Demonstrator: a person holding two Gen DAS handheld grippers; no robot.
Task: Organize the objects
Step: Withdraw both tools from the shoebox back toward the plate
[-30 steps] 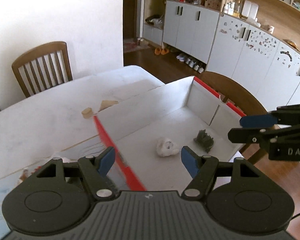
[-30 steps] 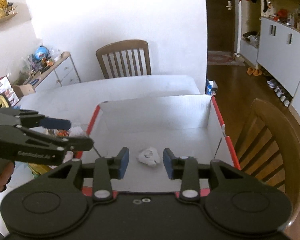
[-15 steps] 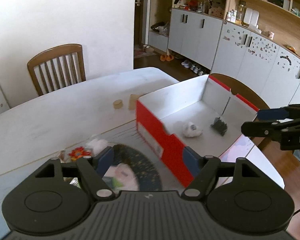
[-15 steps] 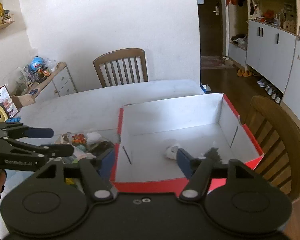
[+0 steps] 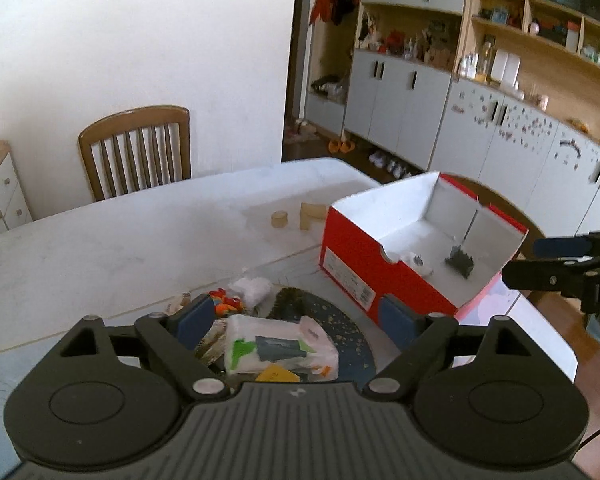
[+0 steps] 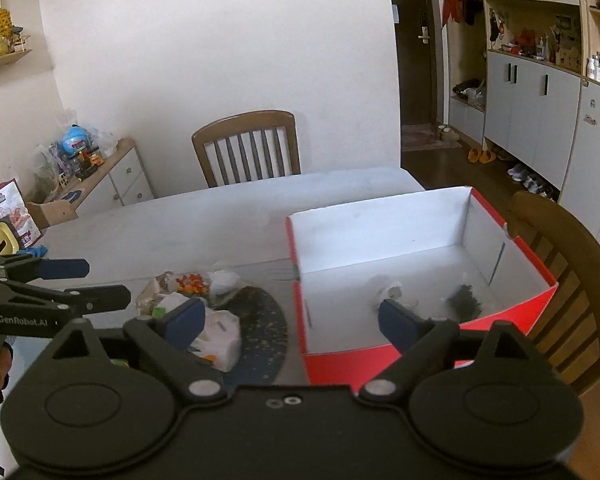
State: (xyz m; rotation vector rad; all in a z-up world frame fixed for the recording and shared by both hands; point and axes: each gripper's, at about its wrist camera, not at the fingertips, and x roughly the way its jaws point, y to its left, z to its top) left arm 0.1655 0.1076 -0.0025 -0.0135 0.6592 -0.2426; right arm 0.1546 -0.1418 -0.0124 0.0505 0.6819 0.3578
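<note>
Both claws have just been opening and now stand wide, nothing between them. The left claw point(image 5: 296, 314) hangs over a tissue pack point(image 5: 280, 346) on the table point(image 5: 120, 232); the right claw point(image 6: 292, 316) straddles the red shoebox's point(image 6: 380, 356) near corner. Inside lie a white lump point(image 6: 394, 294) and a dark, perhaps furry, thing point(image 6: 466, 300).

Both claws point(image 5: 296, 318) point(image 6: 296, 318) wide, seemingly empty.
</note>
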